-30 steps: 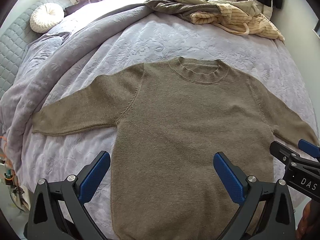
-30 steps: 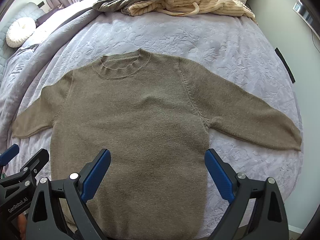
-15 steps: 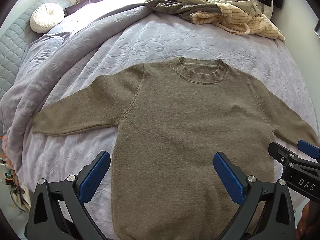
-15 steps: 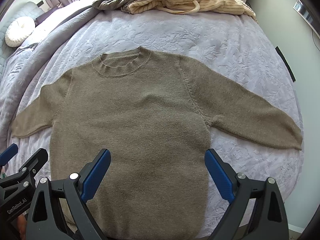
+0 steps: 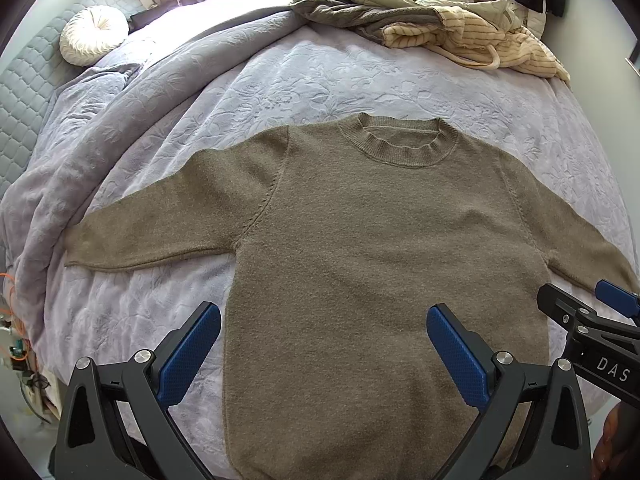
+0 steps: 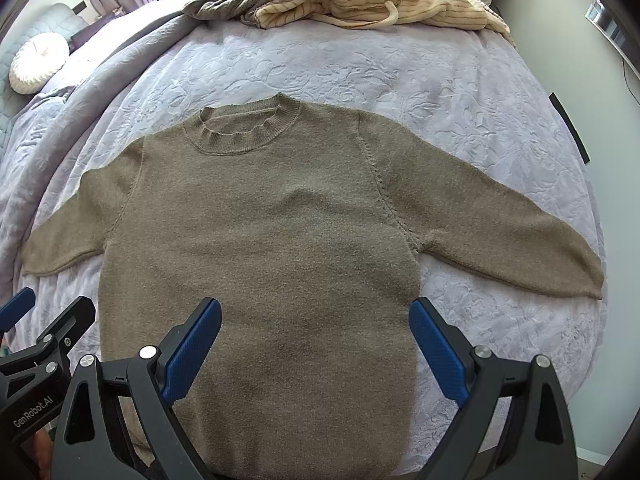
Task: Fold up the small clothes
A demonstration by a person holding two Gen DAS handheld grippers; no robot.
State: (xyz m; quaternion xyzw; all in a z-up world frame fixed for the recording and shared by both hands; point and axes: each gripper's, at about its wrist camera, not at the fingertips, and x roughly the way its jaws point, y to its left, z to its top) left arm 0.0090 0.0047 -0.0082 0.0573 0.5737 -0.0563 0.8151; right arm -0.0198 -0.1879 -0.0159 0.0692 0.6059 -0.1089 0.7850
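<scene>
An olive-brown knit sweater (image 5: 380, 248) lies flat and face up on the bed, collar away from me, both sleeves spread out sideways; it also shows in the right wrist view (image 6: 272, 240). My left gripper (image 5: 322, 344) is open and empty, hovering above the sweater's lower body, its left finger over the bedspread beside the sweater's left edge. My right gripper (image 6: 316, 338) is open and empty above the lower body too. Each gripper shows at the edge of the other's view: the right one (image 5: 592, 312) and the left one (image 6: 40, 320).
The bed has a lavender embossed bedspread (image 5: 320, 76). A pile of other clothes (image 5: 448, 28) lies at the far end. A round white cushion (image 5: 94, 34) and rumpled quilt (image 5: 80, 136) are at the far left. A wall runs along the right (image 6: 624, 120).
The right wrist view has crept slightly forward over the sweater. Both grippers stay open and empty; the sweater has not moved.
</scene>
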